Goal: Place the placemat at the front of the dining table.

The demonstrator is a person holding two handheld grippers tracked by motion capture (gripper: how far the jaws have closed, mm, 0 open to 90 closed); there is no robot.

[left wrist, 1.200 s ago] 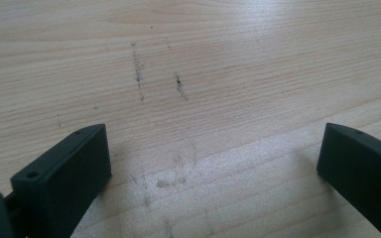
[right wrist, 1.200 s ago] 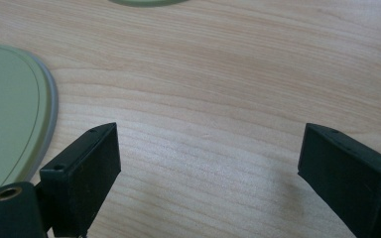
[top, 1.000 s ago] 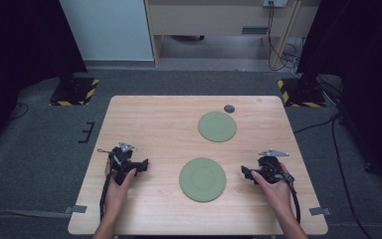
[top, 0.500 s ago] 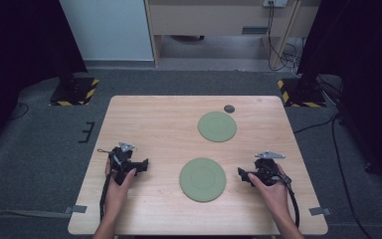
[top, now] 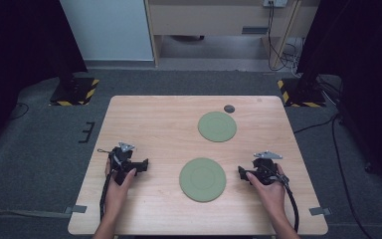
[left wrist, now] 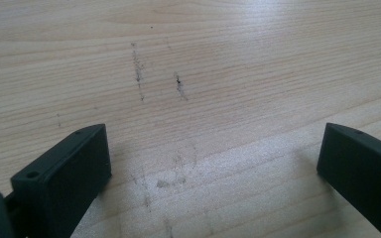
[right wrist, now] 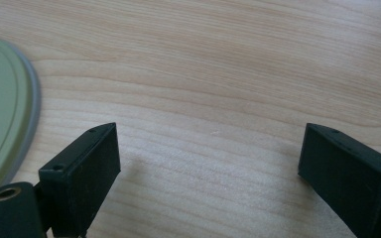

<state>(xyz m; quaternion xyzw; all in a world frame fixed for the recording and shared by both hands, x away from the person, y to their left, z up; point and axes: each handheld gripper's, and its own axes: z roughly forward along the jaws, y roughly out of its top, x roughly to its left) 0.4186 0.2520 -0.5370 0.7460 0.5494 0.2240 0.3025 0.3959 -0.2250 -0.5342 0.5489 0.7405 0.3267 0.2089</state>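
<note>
Table: light wood, standing on grey carpet; faint dark scuff marks show on the grain in the left gripper view.
Near plate: round, green, flat on the table, close to the person's edge, about mid-width.
Far plate: same kind, beyond the near plate and slightly to its right, well apart from it.
Small dark disc: beyond the far plate, just off its far rim, near the table's back edge.
Left gripper: left of the near plate, low over bare wood, held in the left hand; jaws spread wide, nothing between them.
Right gripper: just right of the near plate, held in the right hand; jaws spread wide and empty, the plate's rim beside one jaw, not touching.
</note>
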